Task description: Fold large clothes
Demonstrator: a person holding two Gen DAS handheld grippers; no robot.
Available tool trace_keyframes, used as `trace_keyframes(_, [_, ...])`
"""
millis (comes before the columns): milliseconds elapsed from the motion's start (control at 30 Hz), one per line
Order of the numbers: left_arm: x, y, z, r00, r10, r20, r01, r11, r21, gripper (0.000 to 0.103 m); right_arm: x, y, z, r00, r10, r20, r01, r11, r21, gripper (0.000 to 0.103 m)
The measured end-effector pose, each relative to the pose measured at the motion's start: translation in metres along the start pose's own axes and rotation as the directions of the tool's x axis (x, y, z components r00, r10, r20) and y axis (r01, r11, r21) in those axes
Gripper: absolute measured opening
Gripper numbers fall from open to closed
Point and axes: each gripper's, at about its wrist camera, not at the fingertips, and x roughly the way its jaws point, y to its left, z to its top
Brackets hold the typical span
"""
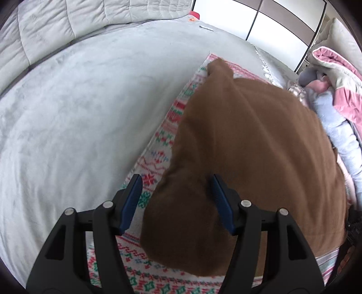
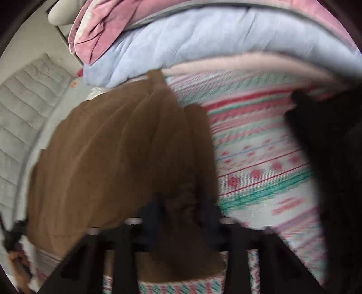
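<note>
A large brown garment (image 1: 248, 147) lies on a patterned red, green and white cloth (image 1: 158, 144) on a grey bed. My left gripper (image 1: 175, 183) is open, its blue pads on either side of a brown fold near the garment's near edge. In the blurred right wrist view, my right gripper (image 2: 183, 201) has brown fabric bunched between its blue pads, and the brown garment (image 2: 108, 147) stretches away to the left over the patterned cloth (image 2: 260, 158).
The grey bed cover (image 1: 79, 113) spreads to the left, with a quilted headboard (image 1: 67, 20) behind. A pile of pink and light-blue bedding (image 2: 203, 38) lies beyond the garment. A dark shape (image 2: 328, 158) sits at the right of the right wrist view.
</note>
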Motion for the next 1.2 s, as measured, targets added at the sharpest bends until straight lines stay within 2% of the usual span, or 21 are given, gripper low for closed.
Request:
trace_keyframes(67, [0.004, 0.004, -0.003, 1.000, -0.010, -0.006, 0.009, 0.999, -0.047, 0.059, 0.009, 0.002, -0.001, 0.998, -0.059, 0.012, 0.059, 0.997, -0.040, 0.020])
trace_keyframes(133, [0.008, 0.009, -0.005, 0.998, -0.051, -0.029, 0.047, 0.989, -0.140, 0.052, 0.013, 0.010, 0.001, 0.993, -0.113, 0.027, 0.115, 0.992, -0.046, 0.019])
trace_keyframes(233, [0.003, 0.000, -0.007, 1.000, -0.002, -0.006, 0.002, 0.994, -0.107, 0.052, 0.011, 0.006, -0.001, 0.990, -0.141, 0.023, 0.140, 0.990, 0.029, 0.018])
trace_keyframes(333, [0.002, -0.006, -0.008, 1.000, 0.027, 0.007, -0.027, 0.998, -0.064, 0.052, 0.001, 0.012, -0.005, 0.980, -0.193, 0.041, 0.193, 0.981, -0.008, 0.018])
trace_keyframes(400, [0.002, -0.003, -0.007, 1.000, 0.017, -0.002, -0.017, 0.996, -0.082, 0.053, 0.015, 0.013, -0.007, 0.976, -0.211, 0.048, 0.213, 0.976, -0.043, 0.018])
trace_keyframes(433, [0.002, -0.001, -0.005, 1.000, 0.007, -0.009, -0.008, 0.994, -0.105, 0.053, 0.019, 0.023, -0.013, 0.962, -0.256, 0.092, 0.265, 0.958, -0.109, 0.019])
trace_keyframes(467, [0.000, 0.002, -0.004, 1.000, 0.003, -0.010, -0.004, 0.993, -0.120, 0.053, 0.022, 0.037, -0.016, 0.937, -0.313, 0.152, 0.339, 0.922, -0.186, 0.019])
trace_keyframes(500, [-0.006, 0.001, -0.003, 1.000, 0.007, -0.004, -0.007, 0.992, -0.127, 0.053, 0.024, 0.052, -0.020, 0.903, -0.374, 0.210, 0.420, 0.872, -0.253, 0.019])
trace_keyframes(533, [-0.012, 0.001, -0.002, 1.000, 0.017, 0.008, -0.016, 0.992, -0.122, 0.053, 0.025, 0.056, -0.020, 0.895, -0.390, 0.214, 0.437, 0.862, -0.256, 0.023])
trace_keyframes(567, [-0.022, -0.001, -0.003, 0.999, 0.032, 0.033, -0.028, 0.994, -0.108, 0.053, 0.022, 0.056, -0.019, 0.898, -0.391, 0.205, 0.433, 0.870, -0.237, 0.023])
trace_keyframes(633, [-0.049, -0.012, -0.003, 0.992, 0.047, 0.117, -0.040, 0.998, -0.056, 0.053, 0.006, 0.051, -0.015, 0.916, -0.362, 0.172, 0.389, 0.906, -0.168, 0.023])
trace_keyframes(700, [-0.073, -0.030, -0.008, 0.983, 0.006, 0.185, -0.011, 1.000, 0.021, 0.054, -0.016, 0.050, -0.017, 0.930, -0.323, 0.173, 0.346, 0.930, -0.126, 0.028])
trace_keyframes(733, [-0.081, -0.042, -0.012, 0.981, -0.032, 0.191, 0.019, 0.998, 0.066, 0.057, -0.029, 0.052, -0.020, 0.937, -0.305, 0.173, 0.327, 0.938, -0.118, 0.035])
trace_keyframes(767, [-0.086, -0.055, -0.017, 0.980, -0.079, 0.182, 0.059, 0.992, 0.114, 0.059, -0.044, 0.055, -0.028, 0.946, -0.275, 0.170, 0.295, 0.950, -0.104, 0.048])
trace_keyframes(833, [-0.090, -0.087, -0.035, 0.973, -0.190, 0.132, 0.162, 0.967, 0.194, 0.060, -0.064, 0.061, -0.048, 0.963, -0.204, 0.174, 0.216, 0.975, -0.055, 0.063])
trace_keyframes(900, [-0.086, -0.125, -0.058, 0.954, -0.296, 0.050, 0.271, 0.921, 0.280, 0.060, -0.073, 0.066, -0.073, 0.983, -0.091, 0.159, 0.097, 0.995, -0.034, 0.065])
trace_keyframes(933, [-0.083, -0.140, -0.067, 0.946, -0.324, 0.016, 0.302, 0.898, 0.322, 0.060, -0.067, 0.074, -0.082, 0.990, -0.043, 0.136, 0.051, 0.997, -0.058, 0.065])
trace_keyframes(1000, [-0.076, -0.164, -0.083, 0.944, -0.330, 0.013, 0.298, 0.869, 0.395, 0.060, -0.054, 0.090, -0.090, 0.995, -0.028, 0.096, 0.041, 0.990, -0.137, 0.064])
trace_keyframes(1067, [-0.063, -0.178, -0.088, 0.947, -0.322, -0.009, 0.295, 0.854, 0.430, 0.060, -0.046, 0.100, -0.088, 0.993, -0.051, 0.108, 0.070, 0.980, -0.186, 0.064])
trace_keyframes(1133, [-0.052, -0.184, -0.093, 0.951, -0.307, -0.025, 0.288, 0.857, 0.427, 0.060, -0.033, 0.104, -0.083, 0.995, -0.055, 0.087, 0.071, 0.979, -0.190, 0.064])
trace_keyframes(1200, [-0.043, -0.191, -0.097, 0.963, -0.268, -0.018, 0.245, 0.851, 0.464, 0.061, -0.021, 0.108, -0.080, 0.996, -0.064, 0.065, 0.077, 0.976, -0.204, 0.064])
